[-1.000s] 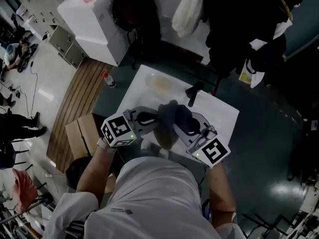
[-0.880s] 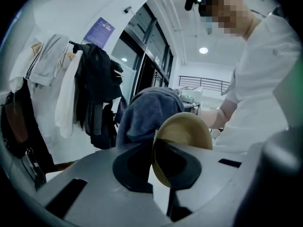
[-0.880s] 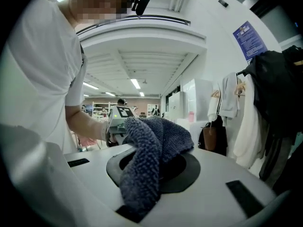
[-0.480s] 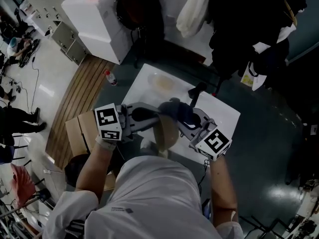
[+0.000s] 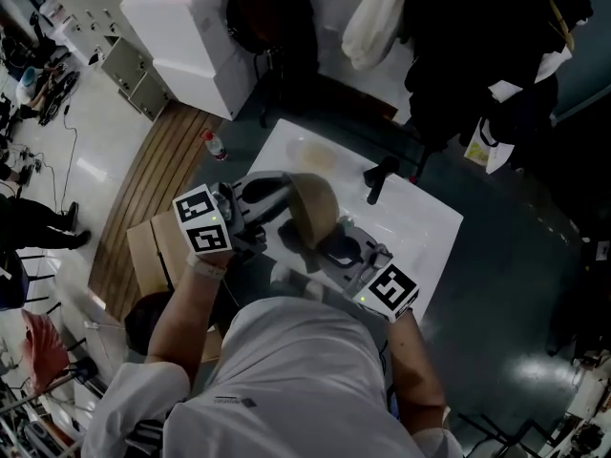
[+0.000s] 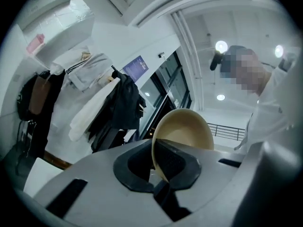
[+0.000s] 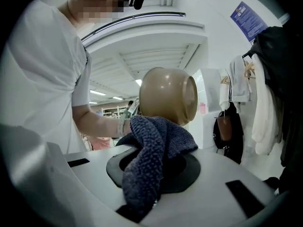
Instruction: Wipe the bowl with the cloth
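The left tool (image 6: 158,167) is clamped on the rim of the bowl (image 6: 184,129), holding it tilted in the air above the table (image 5: 420,227). The right tool (image 7: 158,174) is closed on the cloth (image 7: 151,150), whose bunched end sits right at the bowl's outer wall. I judge the wiping under way. How much of the bowl is done can't be told, and setting it down remains.
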`<state>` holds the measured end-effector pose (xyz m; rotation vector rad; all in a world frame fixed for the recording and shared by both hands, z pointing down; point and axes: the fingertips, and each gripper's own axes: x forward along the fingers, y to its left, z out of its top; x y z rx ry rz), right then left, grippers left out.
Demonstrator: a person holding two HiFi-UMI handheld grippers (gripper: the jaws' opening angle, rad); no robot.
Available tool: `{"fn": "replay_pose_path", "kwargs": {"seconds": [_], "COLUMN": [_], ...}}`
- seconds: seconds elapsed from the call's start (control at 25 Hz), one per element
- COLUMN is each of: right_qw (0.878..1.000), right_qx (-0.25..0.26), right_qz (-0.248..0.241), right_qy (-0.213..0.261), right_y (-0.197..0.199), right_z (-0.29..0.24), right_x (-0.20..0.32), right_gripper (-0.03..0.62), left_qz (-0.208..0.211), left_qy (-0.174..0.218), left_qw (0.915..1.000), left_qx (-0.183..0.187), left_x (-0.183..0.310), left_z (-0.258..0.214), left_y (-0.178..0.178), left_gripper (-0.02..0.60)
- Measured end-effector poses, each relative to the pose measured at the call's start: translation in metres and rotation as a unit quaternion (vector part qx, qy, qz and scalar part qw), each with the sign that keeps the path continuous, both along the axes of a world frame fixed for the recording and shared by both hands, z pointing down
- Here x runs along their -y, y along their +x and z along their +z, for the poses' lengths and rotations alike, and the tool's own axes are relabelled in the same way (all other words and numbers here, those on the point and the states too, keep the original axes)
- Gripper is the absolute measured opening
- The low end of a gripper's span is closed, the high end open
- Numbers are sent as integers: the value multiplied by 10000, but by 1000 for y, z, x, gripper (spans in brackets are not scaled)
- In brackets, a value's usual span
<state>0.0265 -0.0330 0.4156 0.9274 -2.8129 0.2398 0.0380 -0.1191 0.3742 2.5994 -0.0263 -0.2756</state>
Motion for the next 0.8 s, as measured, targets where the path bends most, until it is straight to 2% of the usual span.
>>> {"fn": "replay_pose_path", "kwargs": {"seconds": [0.44,0.8], "right_qw": [9987,9958], "right_qx": [234,507], "right_qz": [347,414], "right_qy": [287,640], "right_y": [13,13], "right_z": [-39,-73], "right_x": [-15,-9], "right_gripper": [61,61], "left_qz": [-243,-167], "left_qy": [-242,-293], "left_qw": [9990,9987], "left_qx": [271,374], "left_x": [12,1], "left_z": [26,37], "left_y": [-18,-28], "left_gripper": [18,18]}}
